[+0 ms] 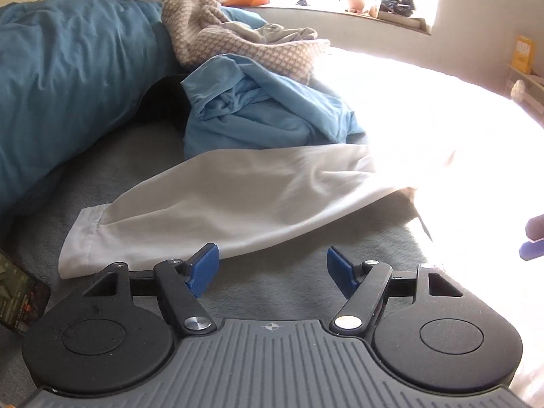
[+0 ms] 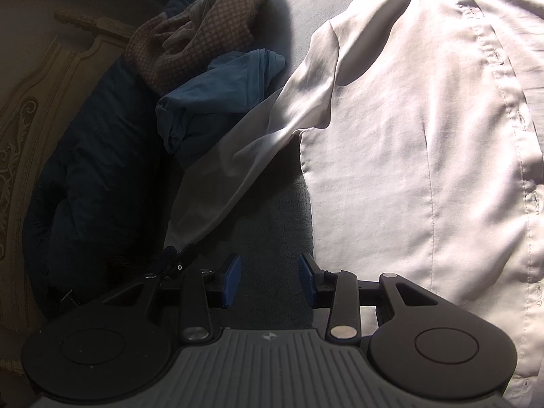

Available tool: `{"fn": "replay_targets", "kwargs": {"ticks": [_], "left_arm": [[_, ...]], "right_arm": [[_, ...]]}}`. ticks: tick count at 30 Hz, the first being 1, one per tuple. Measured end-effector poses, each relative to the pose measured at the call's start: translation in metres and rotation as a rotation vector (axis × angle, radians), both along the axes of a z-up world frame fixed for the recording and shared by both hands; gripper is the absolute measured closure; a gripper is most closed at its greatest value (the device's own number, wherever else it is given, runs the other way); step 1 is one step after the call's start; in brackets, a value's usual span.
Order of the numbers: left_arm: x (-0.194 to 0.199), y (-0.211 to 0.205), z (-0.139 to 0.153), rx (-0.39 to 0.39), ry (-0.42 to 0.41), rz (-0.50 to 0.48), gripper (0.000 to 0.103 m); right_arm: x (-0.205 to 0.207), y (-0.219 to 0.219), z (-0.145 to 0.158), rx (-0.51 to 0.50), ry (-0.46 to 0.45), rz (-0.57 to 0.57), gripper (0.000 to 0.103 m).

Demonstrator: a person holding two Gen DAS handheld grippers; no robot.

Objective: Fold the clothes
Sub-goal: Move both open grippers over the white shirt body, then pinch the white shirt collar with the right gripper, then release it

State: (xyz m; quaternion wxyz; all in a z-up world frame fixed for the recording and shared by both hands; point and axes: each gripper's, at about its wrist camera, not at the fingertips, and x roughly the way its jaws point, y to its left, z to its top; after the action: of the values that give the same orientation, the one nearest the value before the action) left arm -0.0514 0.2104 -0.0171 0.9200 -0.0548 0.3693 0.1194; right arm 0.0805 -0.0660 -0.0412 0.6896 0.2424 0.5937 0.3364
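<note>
One white shirt [image 2: 425, 136] lies spread on the bed [image 1: 306, 292], its body at the right, its sleeve [image 1: 210, 197] running long toward the near left, cuff just beyond the left tongs [image 1: 272, 272]. Left tongs, nearer the sleeve, gape wide and empty, tilted downward. Right tongs [image 2: 269, 280], half open and empty, hover beside the shirt's near hem.
</note>
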Motion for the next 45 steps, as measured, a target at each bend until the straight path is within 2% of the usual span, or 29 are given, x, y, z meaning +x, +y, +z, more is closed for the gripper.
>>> {"fn": "replay_targets", "kwargs": {"ticks": [5,10,14,18,21,26,28,33,36,40,45], "left_arm": [[0.040,-0.055,0.019,0.029,-0.028,-0.158,0.030],[0.079,-0.110,0.021,0.047,-0.007,-0.300,0.029],[0.107,-0.148,0.012,0.055,0.014,-0.383,0.029],[0.130,-0.179,-0.007,0.048,0.031,-0.410,0.029],[0.141,-0.194,-0.021,0.017,0.053,-0.407,0.029],[0.148,-0.205,-0.037,-0.014,0.091,-0.420,0.029],[0.150,-0.206,-0.042,-0.028,0.097,-0.426,0.029],[0.156,-0.207,-0.051,-0.064,0.091,-0.461,0.029],[0.157,-0.211,-0.051,-0.053,0.065,-0.506,0.029],[0.162,-0.217,-0.052,-0.020,0.015,-0.575,0.029],[0.173,-0.221,-0.056,-0.047,-0.003,-0.605,0.029]], "right_arm": [[-0.012,-0.068,0.000,0.053,-0.019,-0.129,0.063],[-0.026,-0.153,0.003,0.099,-0.055,-0.309,0.063],[-0.022,-0.224,0.009,0.059,-0.122,-0.457,0.063],[0.010,-0.273,0.017,-0.016,-0.181,-0.561,0.062],[0.047,-0.285,0.019,-0.049,-0.221,-0.576,0.062],[0.138,-0.286,0.004,-0.131,-0.242,-0.599,0.062],[0.172,-0.282,-0.008,-0.141,-0.231,-0.581,0.062],[0.231,-0.281,-0.043,-0.242,-0.178,-0.637,0.062],[0.255,-0.283,-0.065,-0.251,-0.111,-0.646,0.062],[0.265,-0.288,-0.079,-0.214,-0.068,-0.658,0.063],[0.269,-0.293,-0.084,-0.170,-0.057,-0.651,0.067]]}}
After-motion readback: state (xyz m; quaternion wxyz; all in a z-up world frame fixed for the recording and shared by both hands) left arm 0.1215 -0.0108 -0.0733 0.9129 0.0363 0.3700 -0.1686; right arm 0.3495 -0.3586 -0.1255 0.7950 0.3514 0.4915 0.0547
